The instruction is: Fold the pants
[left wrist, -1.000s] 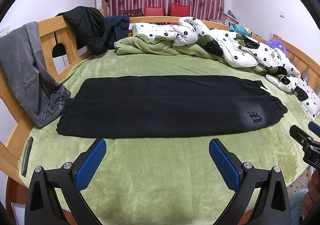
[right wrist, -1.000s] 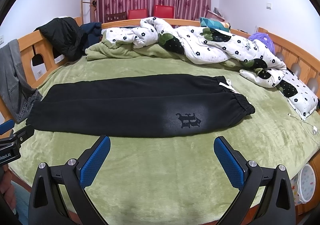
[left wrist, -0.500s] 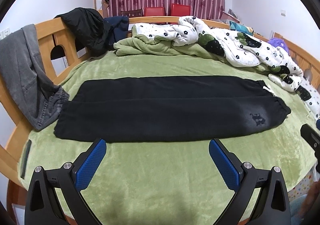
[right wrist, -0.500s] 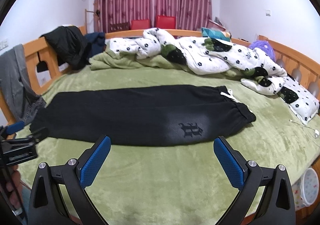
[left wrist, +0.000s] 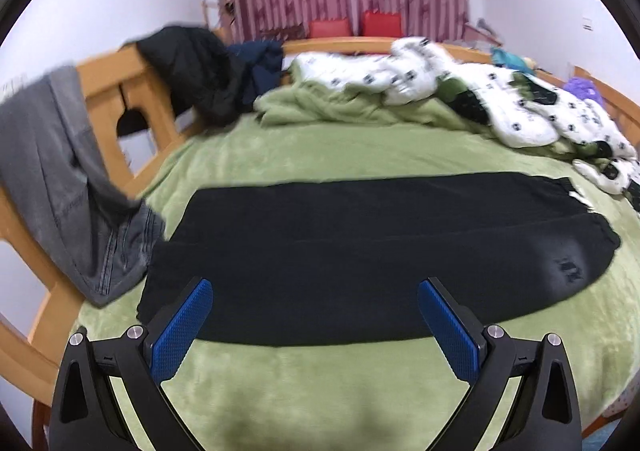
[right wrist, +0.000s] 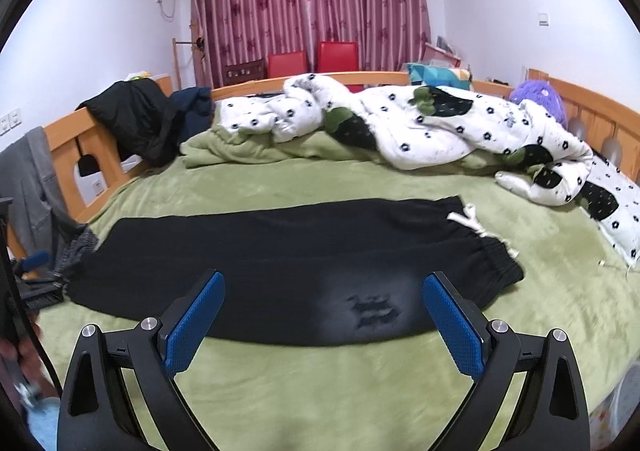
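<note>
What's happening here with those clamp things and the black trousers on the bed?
A person holds a two-finger gripper in each hand to fold the black pants, which lie flat, one leg over the other, on the green blanket. The left gripper and the right gripper are both open and hover near the pants' near edge, gripping nothing. The next fold has not started.

Left gripper (left wrist: pixel 315 315), right gripper (right wrist: pixel 323 307): identical build. Black forked plastic arms; blue dimpled pads (right wrist: pixel 452 325) on the inner finger faces; silver screws (left wrist: pixel 495 330) just behind the pads.
</note>
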Action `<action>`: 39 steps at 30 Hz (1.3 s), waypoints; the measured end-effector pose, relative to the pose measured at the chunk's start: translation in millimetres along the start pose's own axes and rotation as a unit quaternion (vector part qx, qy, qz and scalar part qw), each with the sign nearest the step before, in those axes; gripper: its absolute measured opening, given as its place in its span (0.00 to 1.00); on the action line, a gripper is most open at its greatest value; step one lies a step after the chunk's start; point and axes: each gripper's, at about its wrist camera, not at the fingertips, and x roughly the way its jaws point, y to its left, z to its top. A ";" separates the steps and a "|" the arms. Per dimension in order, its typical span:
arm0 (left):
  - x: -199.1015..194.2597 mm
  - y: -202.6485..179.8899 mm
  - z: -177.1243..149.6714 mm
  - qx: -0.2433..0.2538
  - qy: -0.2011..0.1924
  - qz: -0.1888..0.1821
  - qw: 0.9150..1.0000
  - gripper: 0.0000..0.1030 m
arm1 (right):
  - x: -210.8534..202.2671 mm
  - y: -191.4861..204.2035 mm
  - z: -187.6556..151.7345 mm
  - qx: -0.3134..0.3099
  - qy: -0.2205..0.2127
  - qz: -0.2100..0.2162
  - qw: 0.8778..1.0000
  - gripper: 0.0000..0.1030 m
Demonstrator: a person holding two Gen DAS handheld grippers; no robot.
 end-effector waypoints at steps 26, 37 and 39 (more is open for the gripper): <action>166.4 133.3 -88.9 -0.274 0.098 -0.028 0.956 0.14 | 193.3 -138.2 -92.7 0.209 0.136 0.025 0.968 0.27; 140.3 131.9 16.4 -0.236 -0.036 -0.016 0.971 0.10 | 165.5 -113.4 15.9 0.139 0.002 0.037 0.990 0.14; 151.6 126.4 37.8 -0.217 -0.050 -0.002 0.975 0.10 | 179.1 -113.3 31.4 0.139 -0.007 0.033 0.990 0.14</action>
